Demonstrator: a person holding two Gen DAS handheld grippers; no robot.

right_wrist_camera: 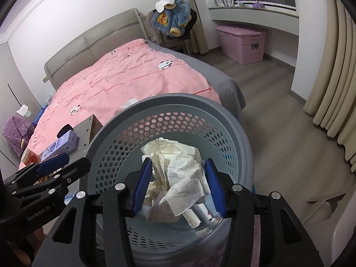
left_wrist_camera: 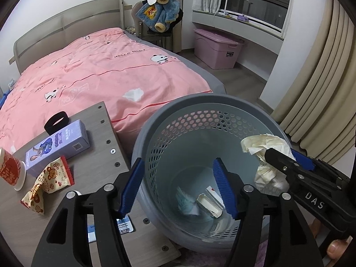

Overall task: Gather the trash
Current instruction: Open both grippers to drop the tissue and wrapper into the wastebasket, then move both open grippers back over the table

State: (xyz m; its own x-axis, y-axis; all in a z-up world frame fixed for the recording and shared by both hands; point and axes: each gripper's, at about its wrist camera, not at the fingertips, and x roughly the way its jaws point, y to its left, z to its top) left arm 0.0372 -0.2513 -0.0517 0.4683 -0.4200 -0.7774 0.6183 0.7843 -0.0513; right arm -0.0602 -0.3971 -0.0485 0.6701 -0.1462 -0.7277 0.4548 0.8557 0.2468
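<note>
Your right gripper point(right_wrist_camera: 175, 185) hangs over the one grey bin point(right_wrist_camera: 244, 146) with one crumpled paper wad point(right_wrist_camera: 178, 166) between its jaws; I can't tell if they're pinching it. Your left gripper point(left_wrist_camera: 178, 188) straddles the bin's near wall, jaws apart, not pressing. Three scraps lie inside, and the counter point(left_wrist_camera: 93, 120) carries one purple box point(left_wrist_camera: 57, 144), one snack wrapper point(left_wrist_camera: 47, 183) and one red cup point(left_wrist_camera: 10, 169).

Crumpled paper point(right_wrist_camera: 178, 178) hides the bin's point(right_wrist_camera: 242, 138) floor.

Grey bin point(left_wrist_camera: 153, 120), honeycomb holes; pink bedcover point(left_wrist_camera: 93, 75).
</note>
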